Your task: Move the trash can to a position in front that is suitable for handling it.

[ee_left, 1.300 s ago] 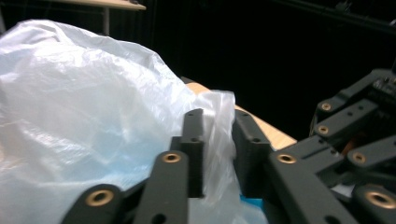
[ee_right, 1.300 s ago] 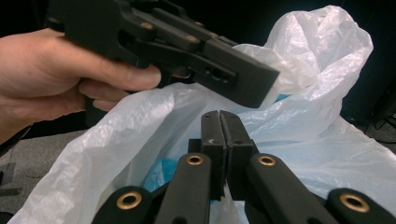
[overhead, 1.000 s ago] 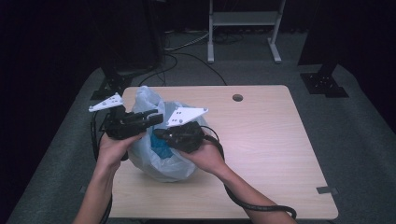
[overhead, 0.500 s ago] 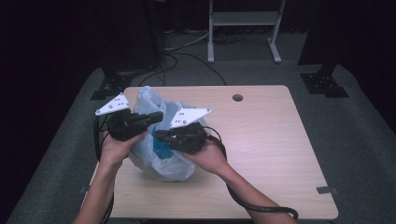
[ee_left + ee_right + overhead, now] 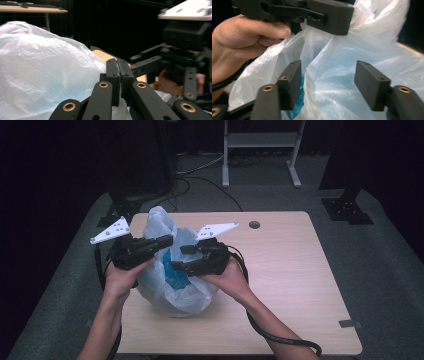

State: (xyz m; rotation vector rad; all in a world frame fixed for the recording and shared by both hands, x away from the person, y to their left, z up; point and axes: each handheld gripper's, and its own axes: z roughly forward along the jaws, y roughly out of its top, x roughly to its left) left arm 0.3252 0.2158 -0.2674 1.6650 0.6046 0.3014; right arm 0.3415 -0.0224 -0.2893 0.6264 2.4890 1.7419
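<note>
Dark room, light wood table (image 5: 295,285) with cables on the floor behind it. A white plastic bag (image 5: 172,292) with something blue inside sits near the table's left edge. The left gripper (image 5: 164,241) comes in level from the left, jaws pressed together on a fold of the bag's rim, probably to hold the mouth steady. The right gripper (image 5: 181,257) points back toward it, jaws just been opening and now spread with film between them, not pinching.
</note>
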